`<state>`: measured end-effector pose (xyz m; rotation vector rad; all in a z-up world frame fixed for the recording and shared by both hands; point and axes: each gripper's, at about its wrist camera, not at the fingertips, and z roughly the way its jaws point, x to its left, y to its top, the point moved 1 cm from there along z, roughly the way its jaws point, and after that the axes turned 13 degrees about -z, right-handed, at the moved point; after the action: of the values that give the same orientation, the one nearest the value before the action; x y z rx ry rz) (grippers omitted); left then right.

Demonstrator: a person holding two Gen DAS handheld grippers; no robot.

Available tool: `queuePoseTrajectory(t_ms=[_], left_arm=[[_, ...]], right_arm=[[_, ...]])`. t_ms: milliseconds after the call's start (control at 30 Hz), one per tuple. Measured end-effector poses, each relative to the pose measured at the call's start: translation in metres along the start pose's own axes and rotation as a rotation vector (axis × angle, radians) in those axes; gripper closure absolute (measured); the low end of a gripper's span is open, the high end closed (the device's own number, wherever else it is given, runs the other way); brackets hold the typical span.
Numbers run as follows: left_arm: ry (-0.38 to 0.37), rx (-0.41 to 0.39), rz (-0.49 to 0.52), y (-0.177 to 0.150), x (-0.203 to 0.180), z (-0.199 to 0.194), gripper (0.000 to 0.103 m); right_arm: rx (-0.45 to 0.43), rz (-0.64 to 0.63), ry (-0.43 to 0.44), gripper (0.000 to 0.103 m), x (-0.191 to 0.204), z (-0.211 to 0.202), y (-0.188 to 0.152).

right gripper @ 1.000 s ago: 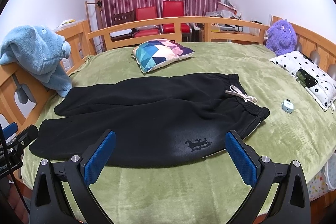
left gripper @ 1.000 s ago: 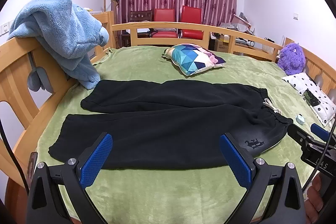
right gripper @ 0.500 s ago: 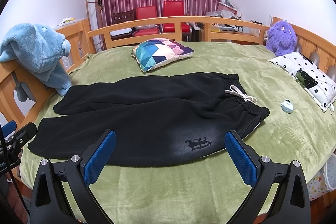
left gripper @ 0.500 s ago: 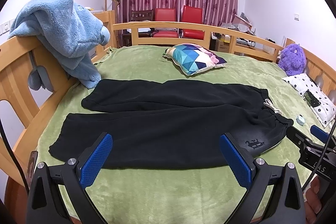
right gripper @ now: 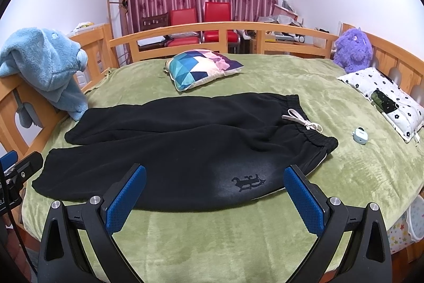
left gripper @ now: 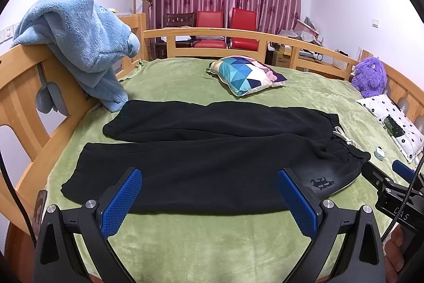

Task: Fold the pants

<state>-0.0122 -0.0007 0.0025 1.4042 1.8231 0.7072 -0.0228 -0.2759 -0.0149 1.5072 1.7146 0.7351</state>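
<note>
Left wrist: fleecy black pants [left gripper: 212, 158] lie flat.

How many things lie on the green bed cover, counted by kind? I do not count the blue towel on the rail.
Pants: 1, the black pants
Pillows: 2, the geometric pillow and the flowered pillow
Plush toys: 1, the purple plush toy
Small cases: 1, the pale blue case
Total: 5
</note>
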Motion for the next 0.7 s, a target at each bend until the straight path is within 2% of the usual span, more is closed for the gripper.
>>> queuePoseTrajectory(t_ms=[467,700], left_arm=[[-0.021,-0.01,-0.012,0.001,0.004,0.002,0.0],[0.001,0.022,-0.018,0.0,0.009,0.014,0.0]], right_arm=[[0.001,-0.008,-0.018,0.001,-0.001,0.0,-0.002],[0.041,-0.03,-0.023,0.001,0.004,0.013,-0.012]])
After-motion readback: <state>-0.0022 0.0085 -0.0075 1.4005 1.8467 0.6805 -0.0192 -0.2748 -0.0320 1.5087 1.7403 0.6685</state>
